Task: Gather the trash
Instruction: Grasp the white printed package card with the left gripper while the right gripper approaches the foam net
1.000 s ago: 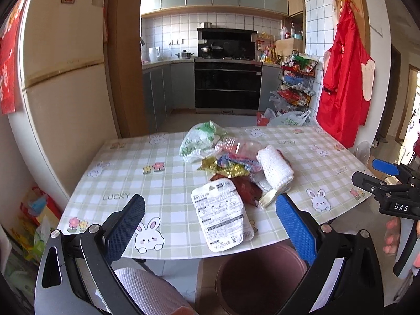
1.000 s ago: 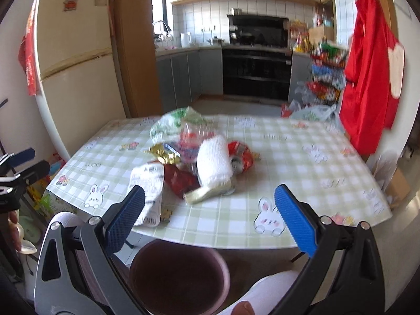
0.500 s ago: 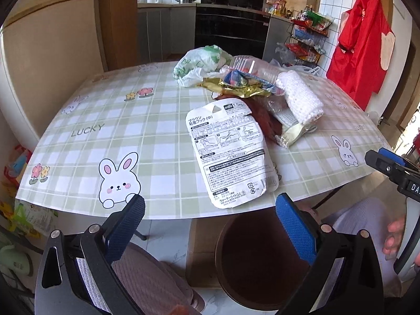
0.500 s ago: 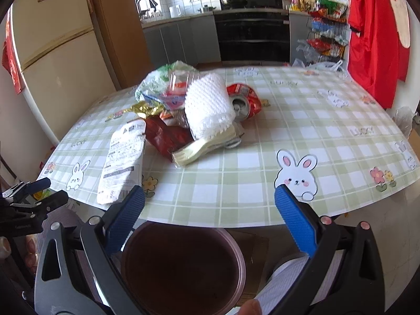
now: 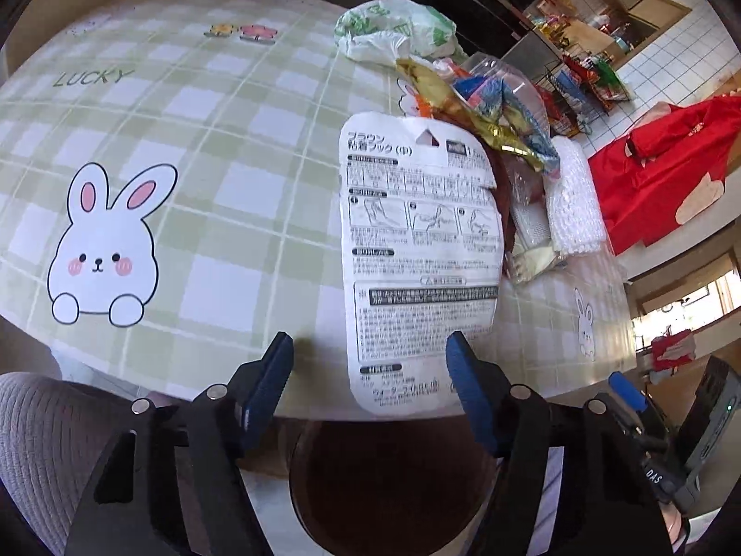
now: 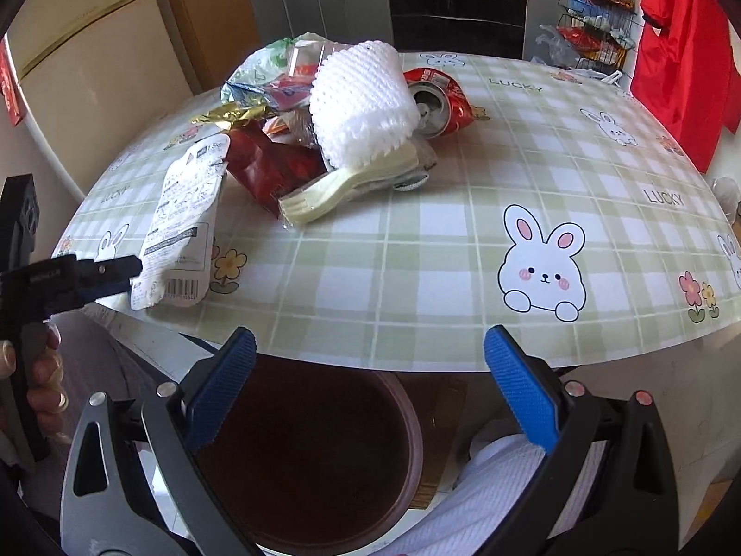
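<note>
White printed package card [image 5: 421, 250] flat, overhanging table edge [image 5: 319, 410]; wrapper heap [image 6: 324, 106] behind

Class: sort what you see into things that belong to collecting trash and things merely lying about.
Job: white printed package, foam net sleeve, crushed can, red wrapper, brown bin, left gripper.
Bystanders: red apron, fridge, wire rack.

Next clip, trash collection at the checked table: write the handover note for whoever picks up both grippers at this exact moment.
Left gripper: open, empty, at the table's near edge, jaws either side of the white printed package, not closed on it.
Right gripper: open, empty, at the near edge above the brown bin.
Trash pile mid-table: white foam net, crushed red can, dark red wrapper, gold foil wrapper, green-printed plastic bag.
Done: nothing visibly in the bin.
Left: grip the package, drop it in the bin, then clear the pile.
</note>
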